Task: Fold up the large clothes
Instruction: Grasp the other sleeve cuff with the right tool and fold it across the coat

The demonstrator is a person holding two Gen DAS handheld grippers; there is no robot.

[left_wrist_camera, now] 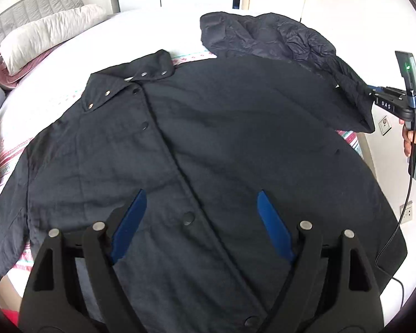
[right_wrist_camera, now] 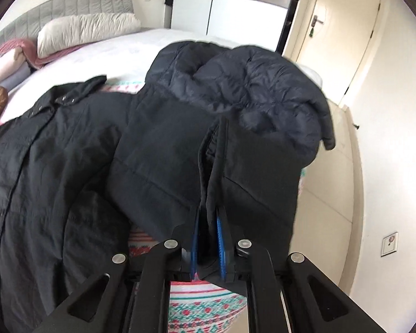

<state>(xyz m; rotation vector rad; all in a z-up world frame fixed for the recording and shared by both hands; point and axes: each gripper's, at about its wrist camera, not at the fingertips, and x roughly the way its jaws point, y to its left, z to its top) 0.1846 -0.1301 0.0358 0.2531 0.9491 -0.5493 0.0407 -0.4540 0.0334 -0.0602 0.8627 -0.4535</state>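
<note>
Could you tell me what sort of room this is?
Most likely a bedroom in a home: a bed with a padded grey headboard, a pillow at its head, and tall wardrobe doors behind.

Dark coat (left_wrist_camera: 208, 138) spread over most of the bed (left_wrist_camera: 152, 27), little bare sheet near the front edge. Open white sheet beyond the collar, up to the pillow (left_wrist_camera: 47, 33) and headboard (left_wrist_camera: 30, 8). Hood (right_wrist_camera: 249, 83) bunched high at the far right, blocks that side. Right gripper (right_wrist_camera: 208, 238) clamped on the sleeve (right_wrist_camera: 219, 166), cable (left_wrist_camera: 402, 222) hanging at the right edge. Wall (right_wrist_camera: 388, 138) close beside the bed, narrow gap
</note>
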